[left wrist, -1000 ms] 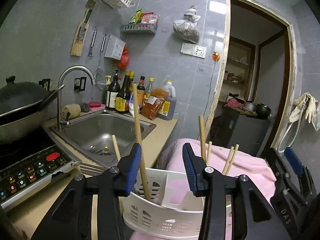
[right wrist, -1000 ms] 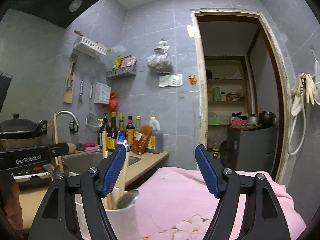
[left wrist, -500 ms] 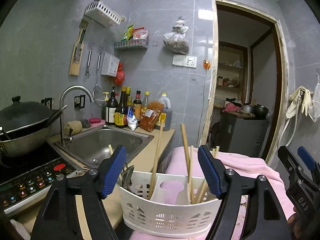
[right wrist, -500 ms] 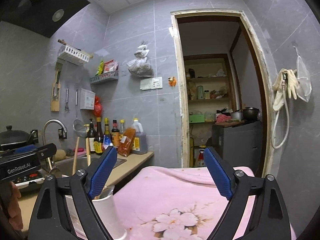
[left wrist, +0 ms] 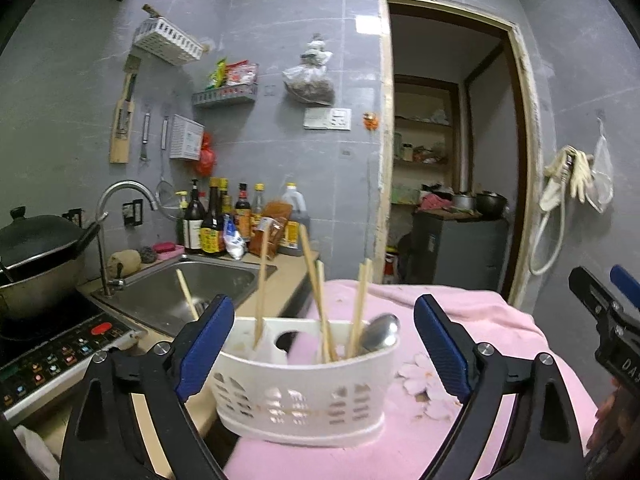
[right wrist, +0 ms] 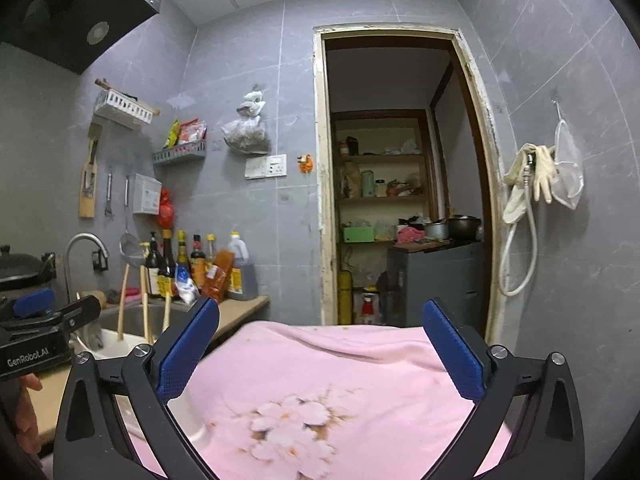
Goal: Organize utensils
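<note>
White perforated plastic caddy [left wrist: 304, 392] sits on the pink floral cloth [right wrist: 320, 392] covering the desk, at its left edge next to the sink [left wrist: 192, 288]. Left tool [left wrist: 324, 344] is dead ahead of it: caddy sits low between the blue pads, not touched by either, jaws opening and already wide, nothing held. Right tool [right wrist: 320, 344] is also opening, near full spread, with only cloth between the pads; nothing held. From the right tool the caddy lies off to the left, mostly hidden behind its left finger, so the left hand is clearly the nearer one. Caddy long axis runs side to side across the left view, roughly parallel to the line between the pads. Contents: wooden chopsticks [left wrist: 316, 304] stand near upright, long axis vertical, tips up, fanning slightly and leaning different ways; one more stick [left wrist: 261, 280] is in the left compartment, the rest with a metal spoon [left wrist: 380, 334] in the right one, bowl up and tilted right. Another stick [left wrist: 186, 294] pokes up behind the left pad; can't tell whether it is in the caddy or the sink. My read: utensils look stowed, both tools look to be letting go. Any further pick would need a top-down pinch on a vertical stick, left hand first.
</note>
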A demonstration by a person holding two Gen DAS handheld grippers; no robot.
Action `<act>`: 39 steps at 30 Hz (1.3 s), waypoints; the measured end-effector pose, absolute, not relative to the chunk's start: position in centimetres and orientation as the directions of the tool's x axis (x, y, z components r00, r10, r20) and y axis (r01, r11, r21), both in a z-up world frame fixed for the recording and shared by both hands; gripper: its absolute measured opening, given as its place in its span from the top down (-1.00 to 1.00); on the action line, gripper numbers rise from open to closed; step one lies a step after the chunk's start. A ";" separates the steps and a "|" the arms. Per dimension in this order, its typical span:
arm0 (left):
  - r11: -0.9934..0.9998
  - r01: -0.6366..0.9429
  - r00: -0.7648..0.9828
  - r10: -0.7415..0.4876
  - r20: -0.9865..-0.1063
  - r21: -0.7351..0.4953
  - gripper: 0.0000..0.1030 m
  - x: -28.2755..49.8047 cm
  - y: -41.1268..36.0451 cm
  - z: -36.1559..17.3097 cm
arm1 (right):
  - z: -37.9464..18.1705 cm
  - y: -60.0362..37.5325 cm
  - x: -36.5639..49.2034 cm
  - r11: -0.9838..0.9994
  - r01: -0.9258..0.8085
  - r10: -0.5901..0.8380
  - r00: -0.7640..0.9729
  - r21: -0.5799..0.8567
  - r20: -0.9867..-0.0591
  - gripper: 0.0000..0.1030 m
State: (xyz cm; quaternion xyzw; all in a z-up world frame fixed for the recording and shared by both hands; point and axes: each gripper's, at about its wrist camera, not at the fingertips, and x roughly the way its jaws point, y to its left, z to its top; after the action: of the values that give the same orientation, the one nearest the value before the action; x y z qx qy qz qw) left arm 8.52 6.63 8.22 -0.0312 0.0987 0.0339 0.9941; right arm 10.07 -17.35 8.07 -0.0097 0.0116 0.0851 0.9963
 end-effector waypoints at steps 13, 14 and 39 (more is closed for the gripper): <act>0.996 0.022 0.967 -0.043 -0.250 -0.086 -0.84 6.2 5.1 5.9 | 6.6 -20.5 6.3 0.992 -0.112 0.104 0.986 -0.053 -0.128 -1.00; 0.996 0.023 0.966 -0.045 -0.253 -0.088 -0.84 5.9 5.1 5.8 | 6.5 -20.7 6.0 0.993 -0.106 0.098 0.986 -0.054 -0.131 -1.00; 0.994 0.034 0.954 -0.063 -0.293 -0.105 -0.85 2.3 5.0 2.0 | 3.0 -22.1 3.1 0.997 -0.071 0.060 0.975 -0.043 -0.215 -1.00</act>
State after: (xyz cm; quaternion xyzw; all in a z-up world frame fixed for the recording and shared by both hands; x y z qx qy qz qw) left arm 2.33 4.98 2.02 -0.0495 0.1497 -0.0245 0.9872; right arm 3.09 -22.12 2.95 -0.0251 0.1073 0.0328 0.9934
